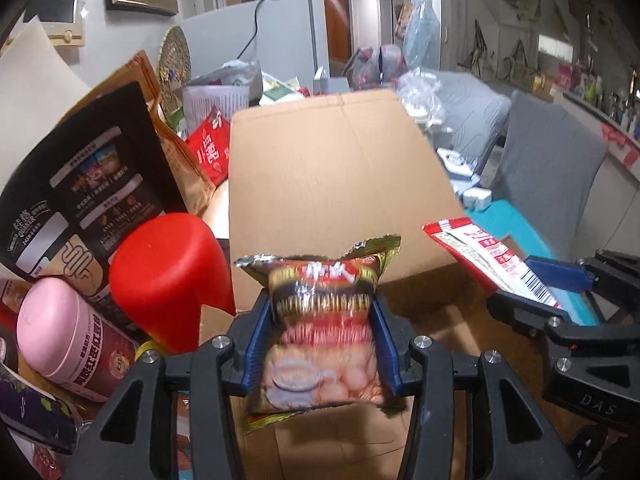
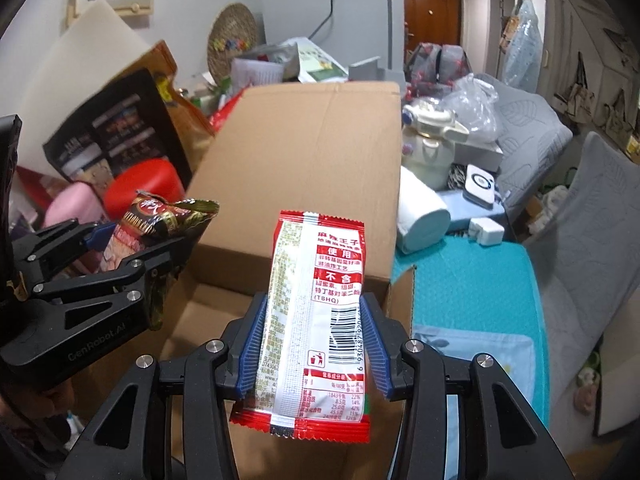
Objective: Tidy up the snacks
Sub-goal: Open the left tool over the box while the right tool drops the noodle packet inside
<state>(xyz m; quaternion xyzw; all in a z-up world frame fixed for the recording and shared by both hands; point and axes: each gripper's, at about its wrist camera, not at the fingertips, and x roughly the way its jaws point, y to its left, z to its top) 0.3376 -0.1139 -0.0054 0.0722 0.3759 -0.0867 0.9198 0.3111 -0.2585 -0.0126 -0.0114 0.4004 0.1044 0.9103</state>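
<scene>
The left tongs (image 1: 320,344) pinch a crinkled dark snack packet (image 1: 320,320) between blue pads, holding it upright above the near end of an open cardboard box (image 1: 332,176). The right tongs (image 2: 316,344) pinch a red-and-white snack sachet (image 2: 320,320), barcode side showing, also over the box's near end, just right of the other pair. The box's big raised flap stands directly beyond both packets and hides whatever lies on the far side.

Left of the box, things crowd close: a red plastic cup (image 1: 168,280) tipped against the box edge, a pink-lidded canister (image 1: 68,340) lying on its side, and a black oat bag (image 1: 80,184) leaning behind them. To the right, a teal-covered surface (image 2: 472,280) carries a pale kettle (image 2: 424,148), a roll of paper (image 2: 420,216) and a white charger (image 2: 486,230). A grey cushioned chair (image 2: 592,240) stands far right.
</scene>
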